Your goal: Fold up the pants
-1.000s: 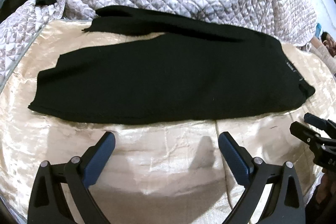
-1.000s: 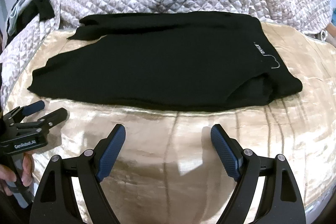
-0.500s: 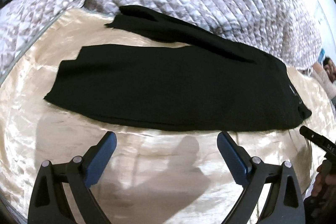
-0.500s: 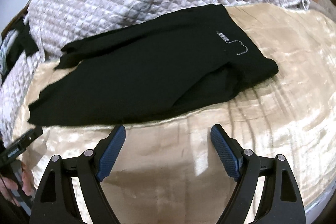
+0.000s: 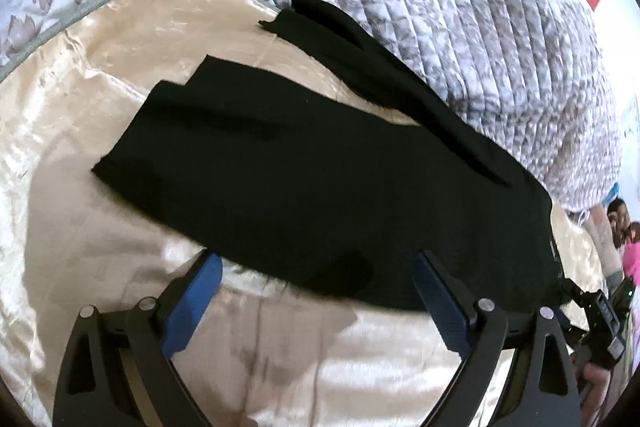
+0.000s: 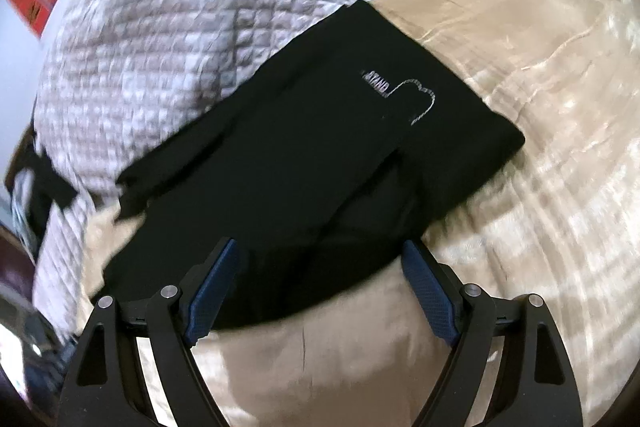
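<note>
The black pants point(image 5: 320, 179) lie flat on the shiny beige sheet point(image 5: 80, 75), lengthwise across the bed, with the far leg running up against the grey quilted blanket point(image 5: 460, 7). The two legs are splayed apart at the cuff end, so the first fold, leg onto leg, is judged not yet made. The waist end, marked by a small white logo point(image 6: 400, 95), sits toward the right.

The left gripper point(image 5: 316, 291) has its jaws spread wide, empty, poised just over the near edge of the near leg. The right gripper point(image 6: 320, 279) is likewise spread and empty, its blue pads point(image 6: 212, 291) straddling the near edge of the cloth below the waist. This placement suggests both tools are lining up to take the near edge at two well-separated points, which would let the fabric lift evenly.

Compared with half a second ago, both grippers have advanced toward the pants: bare sheet then lay between the fingertips and the hem, and now the cloth edge falls between the jaws. The right view is blurred, consistent with motion. The pants themselves appear unmoved.
</note>
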Demonstrator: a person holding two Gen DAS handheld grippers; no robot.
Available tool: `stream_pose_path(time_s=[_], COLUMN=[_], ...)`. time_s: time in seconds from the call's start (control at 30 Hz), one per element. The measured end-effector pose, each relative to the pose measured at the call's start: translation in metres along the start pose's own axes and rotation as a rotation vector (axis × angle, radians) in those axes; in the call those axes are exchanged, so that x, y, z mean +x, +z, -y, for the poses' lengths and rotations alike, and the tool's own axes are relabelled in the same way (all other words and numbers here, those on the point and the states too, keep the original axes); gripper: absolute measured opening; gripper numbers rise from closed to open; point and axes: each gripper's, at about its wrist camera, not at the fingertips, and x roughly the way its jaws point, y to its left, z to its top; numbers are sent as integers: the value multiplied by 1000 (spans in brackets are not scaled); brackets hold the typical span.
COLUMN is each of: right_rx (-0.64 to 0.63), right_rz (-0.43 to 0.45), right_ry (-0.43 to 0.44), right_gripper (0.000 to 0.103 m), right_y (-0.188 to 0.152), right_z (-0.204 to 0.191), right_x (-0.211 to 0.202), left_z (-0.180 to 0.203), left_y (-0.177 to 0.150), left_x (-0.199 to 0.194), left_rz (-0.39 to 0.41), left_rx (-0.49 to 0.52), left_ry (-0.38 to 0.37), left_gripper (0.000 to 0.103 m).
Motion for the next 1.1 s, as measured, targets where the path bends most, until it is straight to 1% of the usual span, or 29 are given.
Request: stream_pose_path(time_s=[0.03, 0.07, 0.1, 0.13, 0.17, 0.2, 0.23, 0.27, 0.3, 0.33, 0.37, 0.4, 0.43, 0.47, 0.53, 0.63, 0.8, 0.97, 1.1], right_rx=[19, 32, 40, 48, 57, 69, 81, 88, 93, 100, 107, 114, 126, 142, 143, 133, 123, 146, 144], right_rz=[7, 12, 18, 23, 27, 31, 33, 35, 38, 40, 42, 47, 51, 53, 57, 68, 89, 92, 105], right_ry=[7, 15, 23, 25, 25, 29, 30, 25, 22, 18, 12, 6, 5, 14, 18, 25, 62, 98, 119], right_gripper=[82, 81, 78, 72, 70, 64, 57, 54, 47, 39, 33, 20, 15, 14, 9, 5, 3, 2, 2], right_y=[4, 7, 10, 13, 14, 15, 16, 17, 17, 18, 19, 19, 20, 21, 22, 24, 29, 27, 22], right_z=[2, 4, 5, 6, 7, 10, 12, 13, 15, 17, 19, 21, 24, 27, 27, 23, 15, 15, 16], right_x=[1, 2, 4, 5, 6, 6, 7, 7, 7, 7, 7, 7, 6, 6, 4, 0, -14, -36, -66], left_z=[0, 0, -1, -1, -2, -2, -2, -3, -3, -5, -7, -9, -12, -14, -19, -16, -5, -3, -9], left_y=[2, 5, 7, 9, 11, 12, 14, 14, 15, 17, 18, 19, 20, 20, 21, 23, 26, 21, 8], left_x=[2, 3, 5, 6, 7, 8, 10, 10, 12, 14, 14, 15, 15, 15, 14, 10, -11, -34, -60], left_rz=[8, 18, 29, 36, 42, 46, 51, 54, 52, 52, 55, 56, 57, 58, 56, 67, 122, 126, 129], left_rx=[-1, -1, -3, -5, -5, -6, -6, -5, -8, -14, -25, -37, -50, -60, -75, -73, -33, -34, -37], left_ry=[1, 8, 18, 30, 39, 49, 58, 66, 76, 85, 92, 104, 117, 126, 127, 125, 96, 49, 19], left_gripper=[96, 93, 91, 87, 83, 81, 75, 69, 65, 56, 45, 39, 28, 18, 10, 4, 4, 4, 4])
